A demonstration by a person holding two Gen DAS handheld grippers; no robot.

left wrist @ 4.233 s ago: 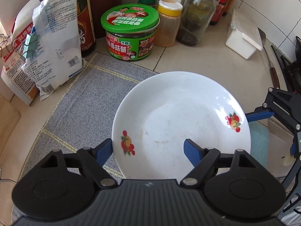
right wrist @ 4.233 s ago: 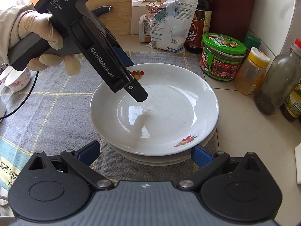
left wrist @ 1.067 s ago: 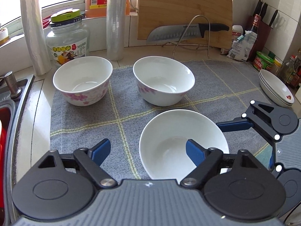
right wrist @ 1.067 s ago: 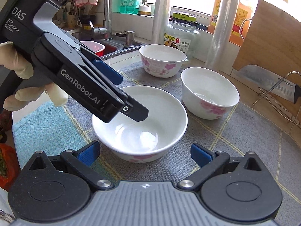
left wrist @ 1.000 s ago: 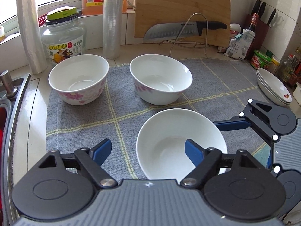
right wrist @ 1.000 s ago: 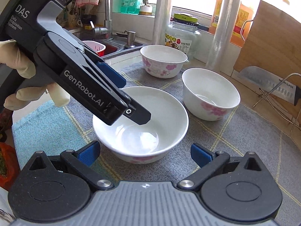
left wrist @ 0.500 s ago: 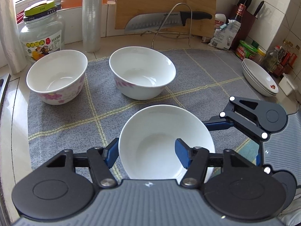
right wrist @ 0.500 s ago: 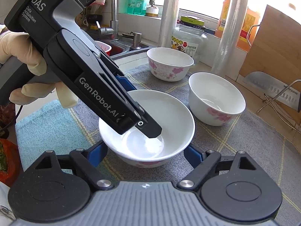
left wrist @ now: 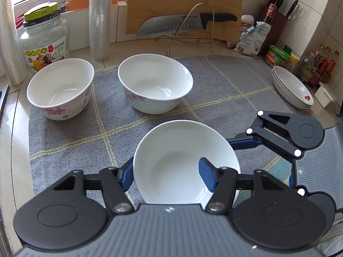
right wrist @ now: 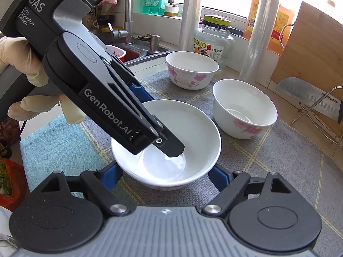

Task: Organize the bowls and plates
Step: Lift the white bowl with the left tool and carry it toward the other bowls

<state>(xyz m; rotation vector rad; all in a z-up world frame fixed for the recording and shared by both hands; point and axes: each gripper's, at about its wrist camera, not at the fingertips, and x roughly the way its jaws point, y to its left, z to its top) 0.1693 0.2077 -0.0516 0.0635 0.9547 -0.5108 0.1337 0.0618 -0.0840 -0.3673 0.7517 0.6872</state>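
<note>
Three white bowls with pink flowers stand on a grey mat. The nearest bowl has my left gripper across its near left rim: one finger inside, one outside, jaws narrowed on the wall. My right gripper straddles the same bowl with a blue finger on each side of its base. Two more bowls stand behind, one in the middle and one at the far left. A stack of white plates sits at the far right.
A knife on a wire rack and a wooden board stand behind the mat. A glass jar, plastic wrap rolls, sauce jars and bottles line the back. The sink and tap lie left.
Both grippers left the plate stack and came to the nearest bowl. Over the last second the left jaws narrowed onto its rim and the right fingers closed in around it.
</note>
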